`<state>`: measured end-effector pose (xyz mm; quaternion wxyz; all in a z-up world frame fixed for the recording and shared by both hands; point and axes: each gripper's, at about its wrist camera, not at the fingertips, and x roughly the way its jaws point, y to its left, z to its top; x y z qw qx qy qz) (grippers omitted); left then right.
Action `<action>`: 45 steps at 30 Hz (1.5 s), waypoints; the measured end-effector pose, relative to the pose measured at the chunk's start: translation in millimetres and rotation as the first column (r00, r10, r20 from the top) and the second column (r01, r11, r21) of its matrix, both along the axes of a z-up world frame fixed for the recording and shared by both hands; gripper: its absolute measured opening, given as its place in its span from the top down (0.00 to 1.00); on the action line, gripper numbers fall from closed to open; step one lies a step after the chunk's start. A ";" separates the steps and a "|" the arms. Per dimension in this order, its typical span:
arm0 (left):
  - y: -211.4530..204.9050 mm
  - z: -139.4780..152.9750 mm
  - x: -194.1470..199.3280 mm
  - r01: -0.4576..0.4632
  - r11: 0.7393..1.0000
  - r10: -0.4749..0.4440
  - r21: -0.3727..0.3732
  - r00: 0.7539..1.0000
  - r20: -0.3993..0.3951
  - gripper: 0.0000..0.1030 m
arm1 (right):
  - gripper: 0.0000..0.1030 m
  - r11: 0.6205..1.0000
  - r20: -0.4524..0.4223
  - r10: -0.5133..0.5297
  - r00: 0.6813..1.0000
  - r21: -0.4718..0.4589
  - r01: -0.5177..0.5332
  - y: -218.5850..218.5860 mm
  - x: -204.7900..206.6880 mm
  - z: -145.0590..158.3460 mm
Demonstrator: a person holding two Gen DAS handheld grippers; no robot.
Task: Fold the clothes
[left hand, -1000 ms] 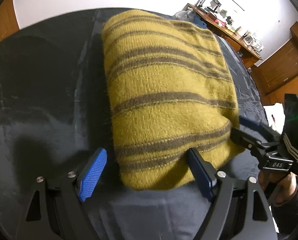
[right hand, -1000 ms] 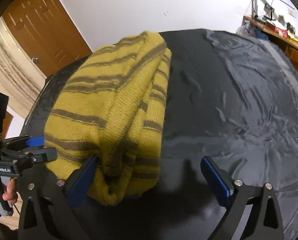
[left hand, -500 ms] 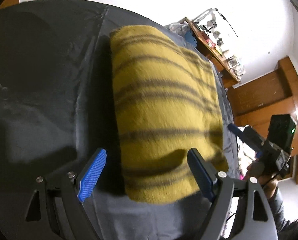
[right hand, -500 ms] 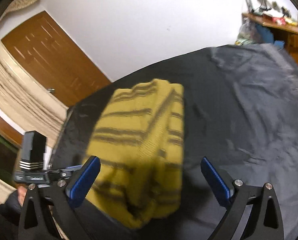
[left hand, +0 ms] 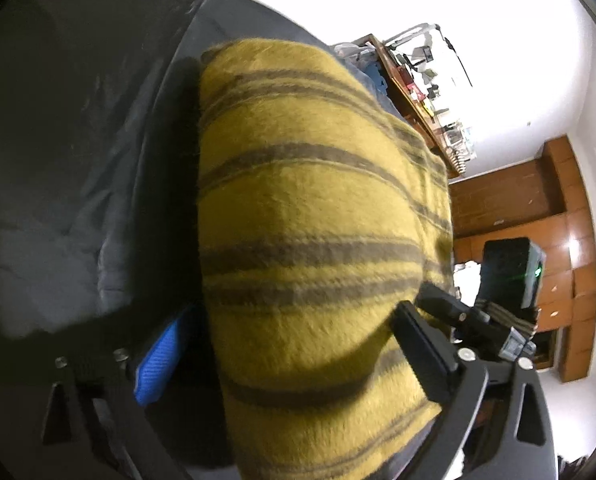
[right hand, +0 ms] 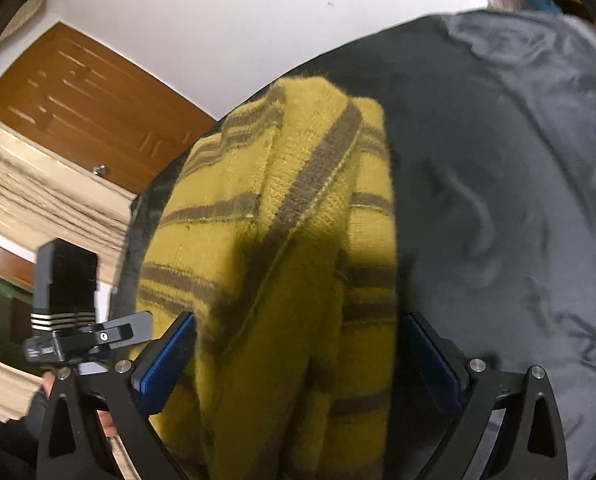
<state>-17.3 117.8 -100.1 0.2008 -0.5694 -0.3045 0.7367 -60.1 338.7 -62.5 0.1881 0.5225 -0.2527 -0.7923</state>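
Observation:
A folded mustard-yellow sweater with grey-brown stripes [left hand: 317, 208] [right hand: 282, 240] lies on a dark bedspread [left hand: 78, 140]. My left gripper [left hand: 290, 356] straddles its near end; its jaws are opening, and the sweater lies between them without being squeezed. The blue left pad [left hand: 158, 360] stands just off the knit, and the right finger [left hand: 421, 352] rests against its top. My right gripper [right hand: 299, 364] straddles the other near corner, open wide with the sweater's folded edge between its pads. Each gripper shows in the other's view, the right one [left hand: 497, 308] and the left one [right hand: 70, 320].
The dark bedspread [right hand: 517, 200] spreads wrinkled to the right of the sweater. A cluttered wooden desk [left hand: 417, 92] and brown cabinets [left hand: 537, 220] stand beyond the bed. A wooden door [right hand: 78, 108] and a beige curtain [right hand: 38, 200] are on the other side.
Both grippers have come forward and down over the sweater, so its near end now sits between each pair of fingers. The left jaws have spread wider. The sweater has stayed folded.

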 end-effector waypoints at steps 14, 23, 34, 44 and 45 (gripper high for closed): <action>45.1 5.1 0.0 0.075 0.996 -0.074 -0.047 0.997 0.018 0.07 | 0.41 0.998 0.005 0.002 1.000 -0.061 -0.002 9.6 4.7 -5.2; 137.8 19.4 21.4 0.150 0.988 -0.150 -0.027 0.989 -0.006 0.13 | 0.45 0.998 -0.027 -0.044 0.999 -0.040 0.043 69.3 53.2 14.3; 299.4 23.3 38.0 0.320 0.947 -0.321 -0.044 0.946 -0.034 0.18 | 0.45 0.974 -0.043 -0.222 0.974 0.032 0.223 190.9 139.0 20.5; 372.0 25.9 34.6 0.348 0.926 -0.359 -0.149 0.931 -0.059 0.18 | 0.44 0.953 -0.054 -0.299 0.953 0.041 0.301 251.9 176.4 11.6; 374.0 25.8 34.9 0.346 0.925 -0.358 -0.156 0.932 -0.058 0.18 | 0.44 0.953 -0.055 -0.299 0.953 0.041 0.302 254.1 180.0 11.6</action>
